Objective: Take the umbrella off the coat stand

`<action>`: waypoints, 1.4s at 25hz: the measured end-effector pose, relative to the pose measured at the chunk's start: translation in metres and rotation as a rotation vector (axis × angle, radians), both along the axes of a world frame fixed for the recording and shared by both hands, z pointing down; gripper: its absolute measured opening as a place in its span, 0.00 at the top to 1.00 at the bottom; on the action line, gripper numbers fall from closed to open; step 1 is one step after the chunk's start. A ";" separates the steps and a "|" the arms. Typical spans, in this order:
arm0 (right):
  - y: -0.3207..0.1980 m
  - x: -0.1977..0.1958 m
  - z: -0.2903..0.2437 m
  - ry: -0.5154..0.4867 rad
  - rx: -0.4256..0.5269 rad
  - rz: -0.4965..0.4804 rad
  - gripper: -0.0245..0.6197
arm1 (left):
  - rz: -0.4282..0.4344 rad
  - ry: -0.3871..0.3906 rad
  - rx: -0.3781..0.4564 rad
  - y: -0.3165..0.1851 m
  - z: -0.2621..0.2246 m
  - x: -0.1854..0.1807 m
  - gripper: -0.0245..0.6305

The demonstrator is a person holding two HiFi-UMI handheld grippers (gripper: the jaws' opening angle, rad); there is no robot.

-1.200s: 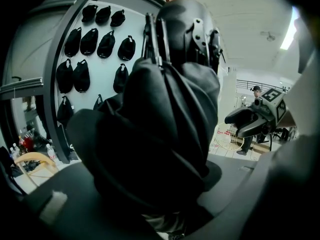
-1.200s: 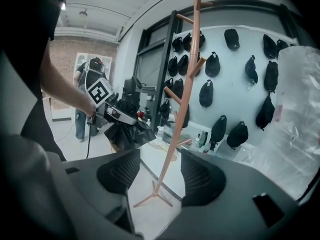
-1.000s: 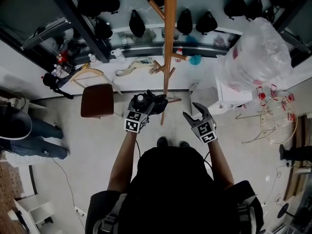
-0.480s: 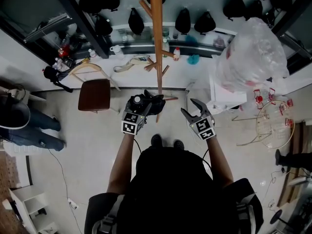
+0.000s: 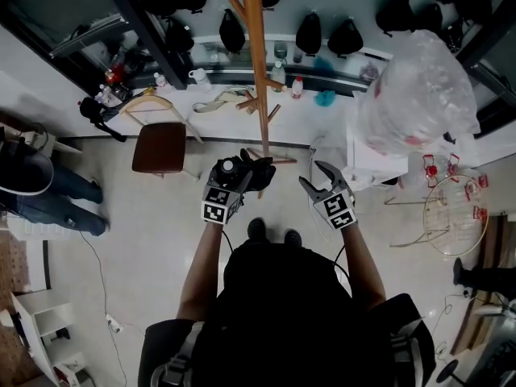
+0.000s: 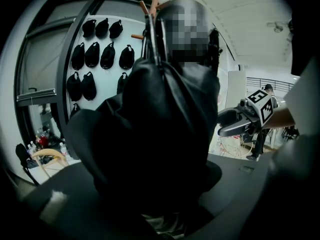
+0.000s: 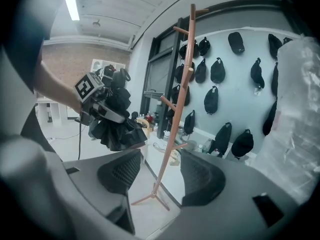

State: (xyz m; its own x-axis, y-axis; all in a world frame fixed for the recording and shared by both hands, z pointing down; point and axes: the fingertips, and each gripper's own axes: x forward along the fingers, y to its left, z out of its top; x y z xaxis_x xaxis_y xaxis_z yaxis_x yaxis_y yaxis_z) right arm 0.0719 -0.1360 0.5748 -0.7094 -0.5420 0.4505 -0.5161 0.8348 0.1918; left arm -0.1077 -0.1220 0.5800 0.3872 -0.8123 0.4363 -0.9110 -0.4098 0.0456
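- The pale floor [image 5: 161, 248] fills the lower part of the head view, and the person wearing the camera stands on it, both arms stretched forward.
- A light wall at the far side carries rows of black caps [image 5: 307, 35] on hooks.
- A white counter [image 5: 339, 119] runs along the foot of that wall, with bottles and a mug on it.
- A big bundle in clear plastic [image 5: 415, 95] stands at the right.
- The wooden coat stand [image 5: 256, 55] rises straight ahead, with a slim pole, short pegs angled upward and splayed feet on the floor. Its pegs look bare in the right gripper view [image 7: 175, 119].
- A second person [image 5: 40, 200] stands at the far left edge.
- A brown-seated chair [image 5: 160, 147] sits left of the stand.
- A round wire frame [image 5: 455, 208] lies on the floor at the right.
- The umbrella [image 5: 262, 172], a folded black bundle of cloth, is off the stand and in the left tool, held just in front of the stand's feet. In the right gripper view it hangs clear of the pole, to its left [image 7: 117, 124].
- The left tool [image 5: 238, 172] is clamped on the umbrella, whose dark folds fill the space between its jaws [image 6: 150, 134].
- The right tool [image 5: 317, 180] stands wide apart with nothing between its pads [image 7: 152, 176]. Only the stand's foot shows through the gap, farther off. It is held just beside the left tool, not touching the umbrella.
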 end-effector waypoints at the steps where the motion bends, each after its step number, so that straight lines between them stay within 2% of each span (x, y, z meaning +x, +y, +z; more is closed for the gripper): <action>1: 0.000 0.001 0.000 -0.001 -0.001 -0.006 0.57 | -0.003 -0.002 -0.003 0.002 0.000 0.001 0.59; 25: 0.011 0.018 0.001 -0.042 -0.020 -0.121 0.59 | -0.113 -0.027 -0.009 0.033 -0.005 0.024 0.59; 35: 0.018 0.029 0.006 -0.035 -0.017 -0.147 0.60 | -0.125 -0.028 -0.009 0.042 -0.007 0.037 0.59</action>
